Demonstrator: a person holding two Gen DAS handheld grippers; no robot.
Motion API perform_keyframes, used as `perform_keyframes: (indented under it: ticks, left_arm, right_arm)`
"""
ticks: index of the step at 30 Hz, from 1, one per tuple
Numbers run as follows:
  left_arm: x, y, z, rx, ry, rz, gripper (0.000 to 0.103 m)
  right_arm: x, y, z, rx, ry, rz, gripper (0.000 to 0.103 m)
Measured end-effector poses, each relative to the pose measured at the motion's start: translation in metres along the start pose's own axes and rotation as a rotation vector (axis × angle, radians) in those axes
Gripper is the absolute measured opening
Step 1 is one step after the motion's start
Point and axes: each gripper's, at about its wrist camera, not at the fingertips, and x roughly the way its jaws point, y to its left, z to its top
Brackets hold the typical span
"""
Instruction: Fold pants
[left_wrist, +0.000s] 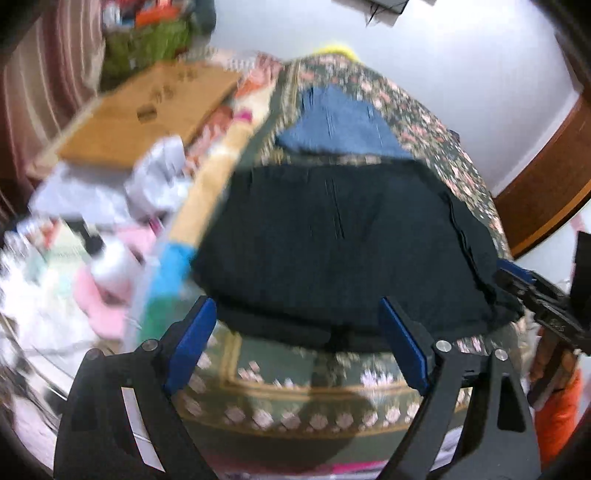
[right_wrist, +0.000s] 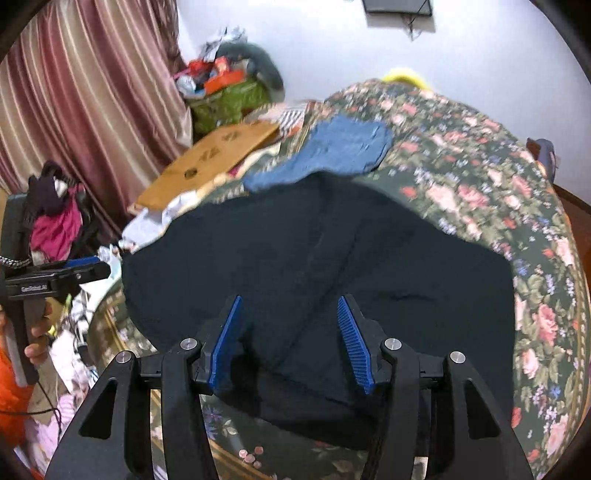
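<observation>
A: Where are the dark navy cloth pants (right_wrist: 317, 280)?

B: Spread flat on the floral-patterned bedspread (right_wrist: 480, 192), filling the middle of the right wrist view. A blue denim garment (right_wrist: 343, 147) lies on the bedspread just beyond them, toward twelve o'clock.

A: And the right gripper (right_wrist: 291, 339)?

B: Its blue ribbed pads (right_wrist: 354, 343) stand partly apart over the near edge of the pants. Dark cloth lies between them, but neither pad presses on it that I can see, though it is hard to tell at the base of the fingers.

A: The left gripper (left_wrist: 299, 332)?

B: Fingers wide apart, nothing between them but the pants' near hem and the bedspread below. That view is blurred.

A: Anything around?

B: A flat brown cardboard sheet (right_wrist: 210, 166) at ten o'clock of the pants, striped maroon curtains (right_wrist: 85, 92) behind it, and a pile of clothes at nine o'clock. A person's hand (right_wrist: 37, 332) holds the left gripper's handle at the left edge of the right wrist view.
</observation>
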Motion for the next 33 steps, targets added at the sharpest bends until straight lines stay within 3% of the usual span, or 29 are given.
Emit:
perform_keyframes:
  ticks: [5, 12, 24, 26, 27, 29, 31, 33]
  left_arm:
    - [0.026, 0.008, -0.020, -0.128, 0.112, -0.134, 0.089]
    - [0.041, 0.012, -0.021, -0.244, 0.089, -0.242, 0.098]
    - [0.063, 0.039, 0.012, -0.488, 0.110, -0.307, 0.097]
    - [0.069, 0.041, 0.016, -0.505, 0.110, -0.274, 0.084]
    - [0.072, 0.041, 0.018, -0.500, 0.115, -0.237, 0.065]
    - [0.077, 0.045, 0.021, -0.496, 0.123, -0.185, 0.036]
    - [0.078, 0.050, 0.021, -0.519, 0.122, -0.200, 0.029]
    - [0.070, 0.043, 0.023, -0.472, 0.097, -0.168, 0.025]
  right_arm:
    - [0.019, -0.001, -0.011, -0.015, 0.057, -0.007, 0.051]
    - [0.020, 0.001, -0.011, -0.045, 0.067, 0.001, 0.052]
    - [0.023, -0.001, -0.011, -0.037, 0.059, 0.024, 0.054]
    - [0.023, -0.001, -0.012, -0.035, 0.057, 0.026, 0.054]
    - [0.023, -0.001, -0.012, -0.034, 0.055, 0.026, 0.054]
    - [0.023, -0.001, -0.012, -0.028, 0.053, 0.028, 0.054]
    - [0.023, -0.002, -0.012, -0.021, 0.052, 0.031, 0.054]
    - [0.021, -0.003, -0.012, -0.012, 0.051, 0.033, 0.054]
